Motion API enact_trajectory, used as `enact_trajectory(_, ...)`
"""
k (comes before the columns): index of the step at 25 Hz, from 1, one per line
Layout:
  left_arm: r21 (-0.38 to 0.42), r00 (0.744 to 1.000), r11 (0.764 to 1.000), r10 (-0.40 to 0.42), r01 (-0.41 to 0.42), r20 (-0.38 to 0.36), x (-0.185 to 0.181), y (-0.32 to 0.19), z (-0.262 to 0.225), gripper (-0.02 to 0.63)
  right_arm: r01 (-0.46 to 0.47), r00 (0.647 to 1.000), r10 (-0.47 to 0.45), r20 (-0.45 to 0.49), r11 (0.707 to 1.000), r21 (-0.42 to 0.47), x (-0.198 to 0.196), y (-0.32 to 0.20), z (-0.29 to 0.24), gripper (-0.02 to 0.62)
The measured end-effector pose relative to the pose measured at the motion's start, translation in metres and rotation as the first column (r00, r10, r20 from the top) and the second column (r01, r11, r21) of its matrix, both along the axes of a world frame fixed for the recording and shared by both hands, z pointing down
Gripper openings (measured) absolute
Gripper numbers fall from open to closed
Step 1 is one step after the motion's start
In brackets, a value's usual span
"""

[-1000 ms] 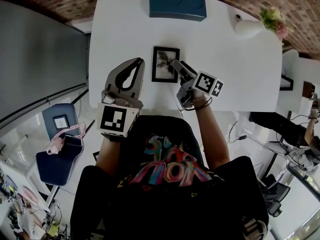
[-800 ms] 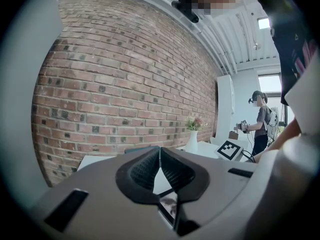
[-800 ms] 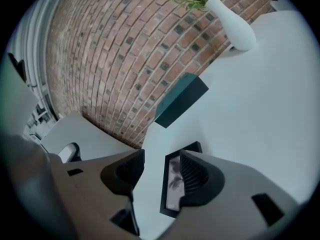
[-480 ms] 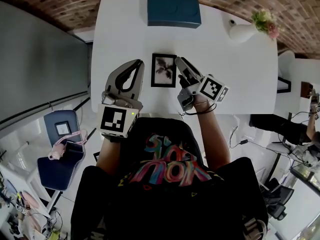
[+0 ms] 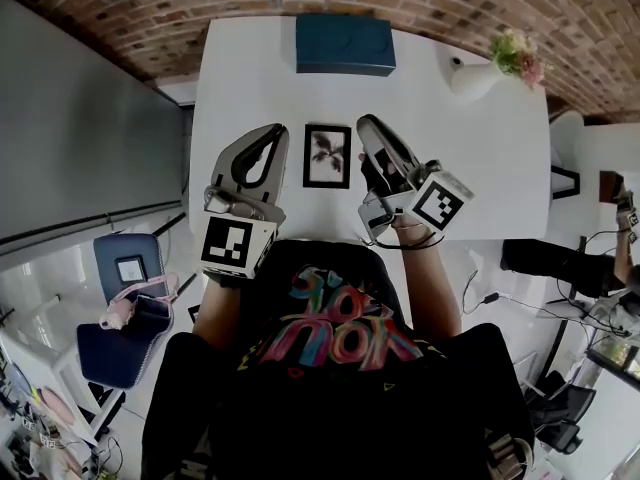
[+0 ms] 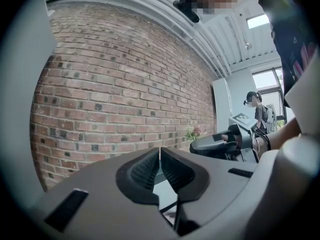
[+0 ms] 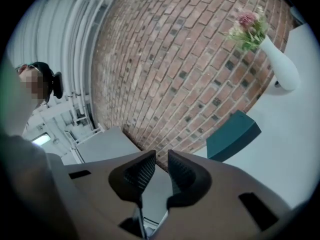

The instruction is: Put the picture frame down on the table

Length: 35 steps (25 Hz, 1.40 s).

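The picture frame (image 5: 327, 156) lies flat on the white table (image 5: 480, 128) at the centre of the head view, so placement appears complete. The left gripper (image 5: 270, 131), jaws together, and the right gripper (image 5: 368, 124), whose jaws have just been closing to a narrow gap, flank it — both empty and clear of it.

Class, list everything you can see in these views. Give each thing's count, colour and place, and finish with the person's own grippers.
table: one, white, centre, against the brick wall
picture frame: one, black, lying flat on the table between both grippers
box: one, dark teal, table's far edge
vase: one, white, table's far right corner
flowers: one bunch, pink and green, in the vase
brick wall: one, red-brown, behind the table
chair: one, blue, on the floor to the left
left gripper: one, grey, jaws together, empty
right gripper: one, grey, jaws slightly apart after just closing, nothing between them
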<state>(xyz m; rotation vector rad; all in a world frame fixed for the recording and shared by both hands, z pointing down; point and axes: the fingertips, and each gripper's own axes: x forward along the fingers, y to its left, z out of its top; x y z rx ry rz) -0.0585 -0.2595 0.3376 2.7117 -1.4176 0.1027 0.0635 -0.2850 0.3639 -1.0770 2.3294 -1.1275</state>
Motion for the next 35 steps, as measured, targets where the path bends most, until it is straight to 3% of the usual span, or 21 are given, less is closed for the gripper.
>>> enact_trajectory(4,0.013,1.000,1.000,0.017,-0.017,0.026,0.002,0.001,-0.007,0.031,0.058,0.997,-0.052,-0.050,0.990,0.131,-0.011,0.008,-0.042,0.080)
enact_trajectory(11,0.077,1.000,0.997,0.023,-0.021,-0.015,0.008,0.004,-0.033,0.031,0.088,0.969,-0.016,-0.246,0.955,0.284,-0.017,0.022,-0.073,0.044)
enact_trajectory(17,0.119,0.998,0.992,0.052,-0.048,-0.027,0.014,0.007,-0.051,0.031,0.146,0.902,0.053,-0.428,0.896,0.419,-0.022,0.037,-0.089,0.031)
enact_trajectory(25,0.128,0.995,0.989,0.085,-0.079,-0.048,0.022,0.010,-0.058,0.031,0.173,0.812,0.192,-0.552,0.824,0.540,-0.015,0.050,-0.102,0.025)
enact_trajectory(35,0.102,0.995,0.991,0.087,-0.081,-0.052,0.017,0.016,-0.054,0.031,0.136,0.794,0.215,-0.569,0.849,0.511,-0.002,0.050,-0.083,0.023)
